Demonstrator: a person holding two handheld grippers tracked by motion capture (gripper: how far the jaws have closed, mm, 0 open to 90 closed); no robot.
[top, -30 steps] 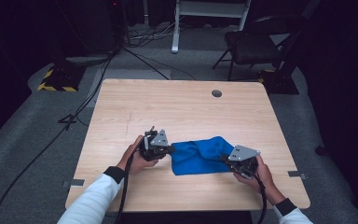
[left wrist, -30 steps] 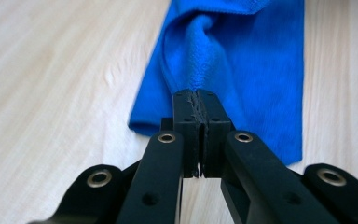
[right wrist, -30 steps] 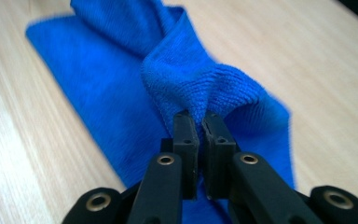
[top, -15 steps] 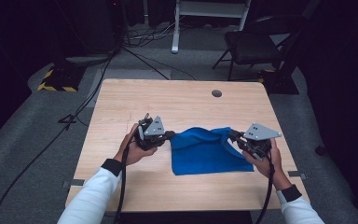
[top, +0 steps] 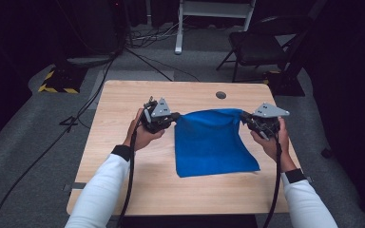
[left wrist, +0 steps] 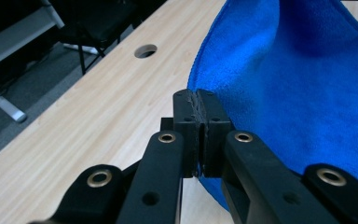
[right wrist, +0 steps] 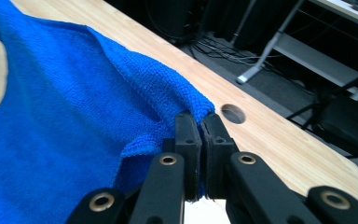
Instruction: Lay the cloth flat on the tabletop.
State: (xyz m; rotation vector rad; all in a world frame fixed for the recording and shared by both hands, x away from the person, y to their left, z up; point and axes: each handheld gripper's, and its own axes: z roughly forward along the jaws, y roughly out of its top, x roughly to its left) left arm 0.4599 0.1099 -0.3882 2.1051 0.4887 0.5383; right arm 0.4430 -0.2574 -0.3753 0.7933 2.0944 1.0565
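The left gripper (top: 175,117) and right gripper (top: 244,118) each have jaws clenched on a far corner of the blue microfibre cloth (top: 212,142). Only a thin edge is pinched, so pulling the corners further apart could probably slip one free onto the tabletop (top: 123,109).

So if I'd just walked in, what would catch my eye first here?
The bright blue cloth, stretched at mid-table between two hand-held tools. The left gripper and right gripper each pinch one far corner, lifting that edge while the near part lies on the pale wooden table. Close up, black fingers clamp shut on the fabric.
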